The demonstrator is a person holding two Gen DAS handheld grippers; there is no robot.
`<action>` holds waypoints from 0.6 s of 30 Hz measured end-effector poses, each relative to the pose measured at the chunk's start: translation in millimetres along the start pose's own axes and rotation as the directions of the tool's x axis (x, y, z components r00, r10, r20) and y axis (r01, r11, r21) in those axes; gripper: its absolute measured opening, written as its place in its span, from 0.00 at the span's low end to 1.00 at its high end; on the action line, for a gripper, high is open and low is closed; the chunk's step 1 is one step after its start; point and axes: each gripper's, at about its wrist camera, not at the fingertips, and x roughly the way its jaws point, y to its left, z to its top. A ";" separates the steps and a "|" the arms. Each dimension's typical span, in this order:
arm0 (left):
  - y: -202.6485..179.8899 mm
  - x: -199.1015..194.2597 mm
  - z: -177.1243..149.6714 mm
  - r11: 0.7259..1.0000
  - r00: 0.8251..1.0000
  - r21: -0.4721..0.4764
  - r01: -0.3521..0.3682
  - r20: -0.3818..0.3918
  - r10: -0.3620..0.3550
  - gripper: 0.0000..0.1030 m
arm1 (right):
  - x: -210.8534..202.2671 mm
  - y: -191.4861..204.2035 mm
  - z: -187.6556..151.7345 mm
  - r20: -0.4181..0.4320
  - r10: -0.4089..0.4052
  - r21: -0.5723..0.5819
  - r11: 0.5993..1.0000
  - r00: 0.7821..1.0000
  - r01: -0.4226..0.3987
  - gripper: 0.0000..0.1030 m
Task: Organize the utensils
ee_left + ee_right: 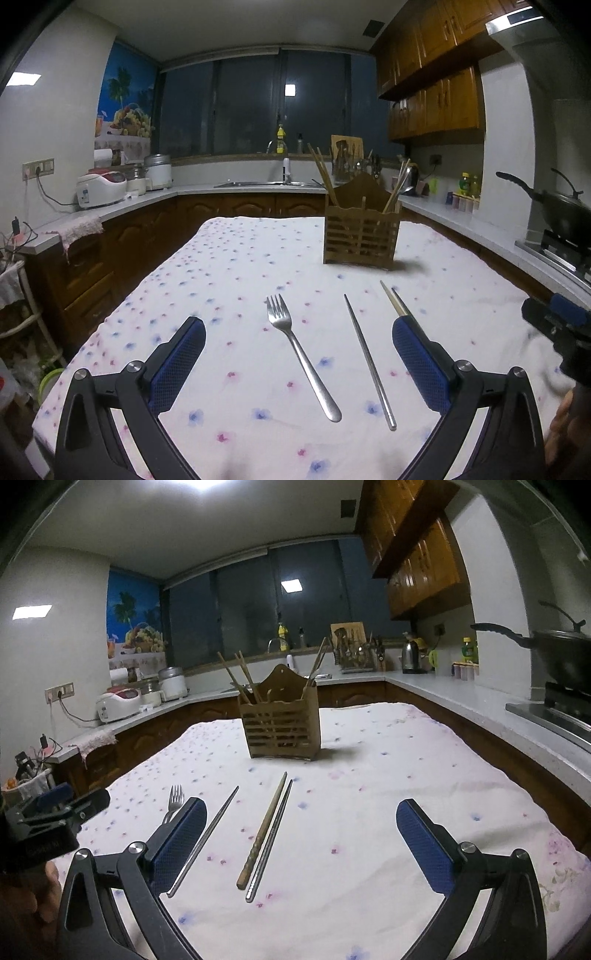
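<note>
A steel fork [301, 354] lies on the floral tablecloth between the fingers of my open left gripper [298, 330], beside a metal chopstick [369, 362]. Two more chopstick tips [393, 299] show beside the right finger. In the right wrist view a wooden chopstick [263, 829] and a metal chopstick [270, 840] lie side by side between the fingers of my open right gripper [301, 808]. Another metal chopstick [205, 838] and the fork [173, 803] lie at its left finger. The wooden utensil holder [362, 234] [279, 725] stands upright farther back with several chopsticks in it.
The table [229, 258] has kitchen counters on three sides. A rice cooker [100, 186] sits on the left counter, a sink [258, 182] at the back, a wok [561, 216] on the stove at the right. A hand [26, 893] holds the left gripper at the left edge.
</note>
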 end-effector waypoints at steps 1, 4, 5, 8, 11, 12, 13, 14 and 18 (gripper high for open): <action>0.1 0.7 -0.2 1.000 1.000 0.003 0.001 0.000 -0.001 0.99 | 1.1 0.2 -1.2 -0.005 0.002 0.000 1.000 1.000 -0.002 1.00; -1.4 0.2 -0.1 1.000 1.000 0.007 -0.001 0.001 0.001 0.99 | 4.4 0.2 -3.2 -0.018 0.009 0.005 1.000 1.000 -0.008 1.00; -1.3 0.2 -0.2 1.000 1.000 0.005 0.002 0.000 -0.002 0.99 | 5.2 0.0 -4.2 -0.021 0.011 0.007 1.000 1.000 -0.011 1.00; -0.2 -1.1 -0.5 1.000 1.000 -0.001 0.000 0.006 0.000 0.99 | 5.8 -0.1 -5.0 -0.026 0.015 0.012 1.000 1.000 -0.015 1.00; 0.3 -1.8 -0.5 1.000 1.000 0.004 -0.003 0.013 0.003 0.99 | 5.4 -0.1 -4.0 -0.020 0.019 0.017 1.000 1.000 -0.019 1.00; 0.7 -1.6 -1.3 1.000 1.000 0.004 -0.002 0.013 0.002 0.99 | 5.0 -0.2 -4.1 -0.017 0.020 0.017 1.000 1.000 -0.020 1.00; 0.3 -1.2 -0.9 1.000 1.000 0.005 0.000 0.011 0.000 0.99 | 4.6 -0.2 -4.2 -0.014 0.022 0.017 1.000 1.000 -0.022 1.00; 0.1 -1.1 -1.1 1.000 1.000 0.005 0.002 0.009 -0.002 0.99 | 4.5 0.1 -4.2 -0.013 0.022 0.015 1.000 1.000 -0.022 1.00; -1.1 -2.0 -1.1 1.000 1.000 0.007 0.007 0.007 -0.007 0.99 | 3.8 1.2 -5.1 -0.012 0.025 0.016 1.000 1.000 -0.025 1.00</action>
